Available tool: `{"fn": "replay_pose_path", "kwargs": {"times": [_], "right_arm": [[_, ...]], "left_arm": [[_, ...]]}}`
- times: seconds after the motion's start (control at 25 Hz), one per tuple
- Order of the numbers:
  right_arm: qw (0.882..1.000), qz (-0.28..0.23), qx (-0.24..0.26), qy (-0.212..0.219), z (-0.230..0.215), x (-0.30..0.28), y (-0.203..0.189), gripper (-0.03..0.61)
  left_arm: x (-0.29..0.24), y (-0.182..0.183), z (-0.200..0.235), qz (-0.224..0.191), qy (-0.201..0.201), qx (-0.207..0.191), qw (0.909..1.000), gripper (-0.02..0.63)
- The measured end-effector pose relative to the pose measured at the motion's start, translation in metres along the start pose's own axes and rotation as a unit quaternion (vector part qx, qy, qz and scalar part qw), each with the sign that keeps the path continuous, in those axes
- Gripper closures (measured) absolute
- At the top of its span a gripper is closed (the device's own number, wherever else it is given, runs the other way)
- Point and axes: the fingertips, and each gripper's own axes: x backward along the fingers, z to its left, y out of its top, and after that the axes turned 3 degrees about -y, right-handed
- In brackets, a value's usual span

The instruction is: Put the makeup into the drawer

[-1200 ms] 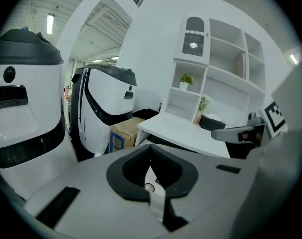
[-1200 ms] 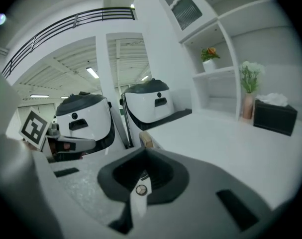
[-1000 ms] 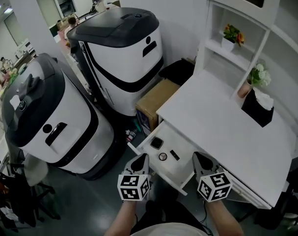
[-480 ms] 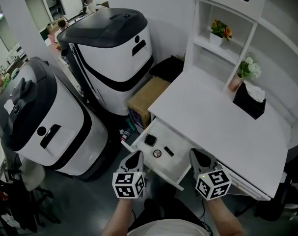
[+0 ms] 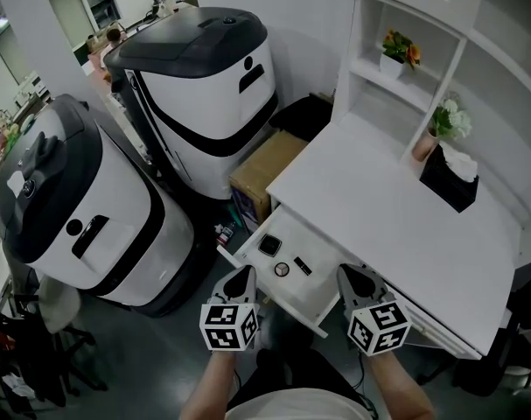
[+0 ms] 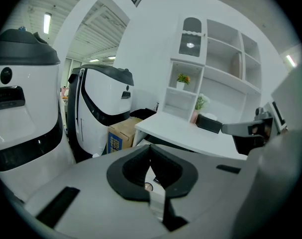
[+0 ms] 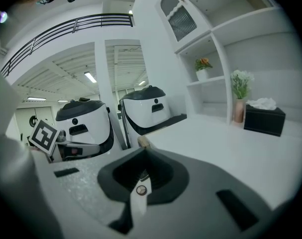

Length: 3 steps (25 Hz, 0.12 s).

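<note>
Below the bench (image 5: 405, 226), the makeup (image 5: 282, 269) already lies in the open drawer (image 5: 317, 294). With the jaws of my left gripper (image 5: 241, 278) and right gripper (image 5: 357, 280) together and empty, I should push its front evenly.

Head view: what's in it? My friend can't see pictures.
An open white drawer under a white desk holds three makeup items: a square compact, a round case and a dark stick. The left gripper and right gripper hover by its near edge.

Drawer (image 5: 320, 289) lies open and unobstructed ahead, between left claw (image 5: 240, 278) and right claw (image 5: 357, 280). Desk (image 5: 379, 208) overhangs beyond. Machine (image 5: 90, 226) blocks the left claw's left.
</note>
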Motion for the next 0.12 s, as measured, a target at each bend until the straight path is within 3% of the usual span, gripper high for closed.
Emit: {"fn": "replay_pose_path", "kwargs": {"times": [0.12], "right_arm": [[1.000,0.003,-0.001,0.003,-0.0014,-0.0040,-0.0018,0.577]], "left_arm": [[-0.0042,0.0011,-0.0001,0.001,0.000,-0.001,1.0000,0.612]]}}
